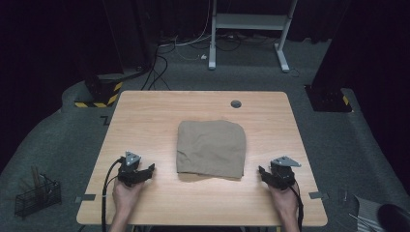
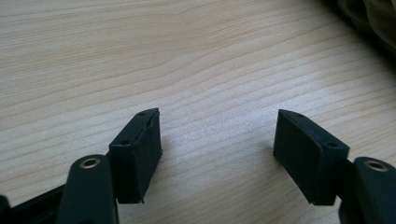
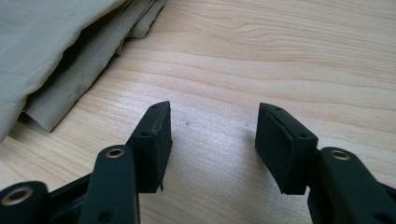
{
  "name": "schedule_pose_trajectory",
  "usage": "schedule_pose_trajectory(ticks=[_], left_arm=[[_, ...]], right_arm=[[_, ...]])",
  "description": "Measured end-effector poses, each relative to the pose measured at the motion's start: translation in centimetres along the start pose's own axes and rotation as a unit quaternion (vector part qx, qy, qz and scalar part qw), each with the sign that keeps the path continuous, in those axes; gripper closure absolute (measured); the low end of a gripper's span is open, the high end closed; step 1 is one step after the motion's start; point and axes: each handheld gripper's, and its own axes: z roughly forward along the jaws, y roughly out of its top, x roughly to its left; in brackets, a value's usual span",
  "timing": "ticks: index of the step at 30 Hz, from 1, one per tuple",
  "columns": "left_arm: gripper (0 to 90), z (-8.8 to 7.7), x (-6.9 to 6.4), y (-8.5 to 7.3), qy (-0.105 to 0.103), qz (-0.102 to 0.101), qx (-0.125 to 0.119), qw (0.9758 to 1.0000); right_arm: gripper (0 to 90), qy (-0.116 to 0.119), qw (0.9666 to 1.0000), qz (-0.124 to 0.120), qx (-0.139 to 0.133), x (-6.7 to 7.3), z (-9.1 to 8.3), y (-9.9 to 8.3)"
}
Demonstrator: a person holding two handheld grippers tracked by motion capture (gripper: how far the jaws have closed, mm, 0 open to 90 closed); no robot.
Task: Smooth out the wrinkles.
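High view: folded tan cloth (image 1: 211,149) lies mid-table (image 1: 145,111), cable grommet (image 1: 236,104) beyond.

Folded cloth (image 1: 211,149) at table (image 1: 145,116) centre; left tool (image 1: 151,170) left, right tool (image 1: 261,171) right, both apart.

in the left gripper view the folded cloth (image 2: 373,18) is cut off by the top right corner, leaving a blurred sliver. in the right gripper view the left and top edges crop the cloth (image 3: 51,42), so its layers show at one corner alone. in the high view the wire basket (image 1: 36,195) holds sticks too small to tell apart, and the bottom edge cuts both forearms.
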Motion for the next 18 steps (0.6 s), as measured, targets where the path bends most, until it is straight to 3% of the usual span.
schedule_pose_trajectory(ticks=[18], left_arm=[[28.7, 0.00, -0.16, -0.02, 0.003, -0.003, 0.002, 1.0000]], right_arm=[[38.0, -0.008, 0.9999, 0.008, 0.003, -0.06, 0.05, 0.01]])
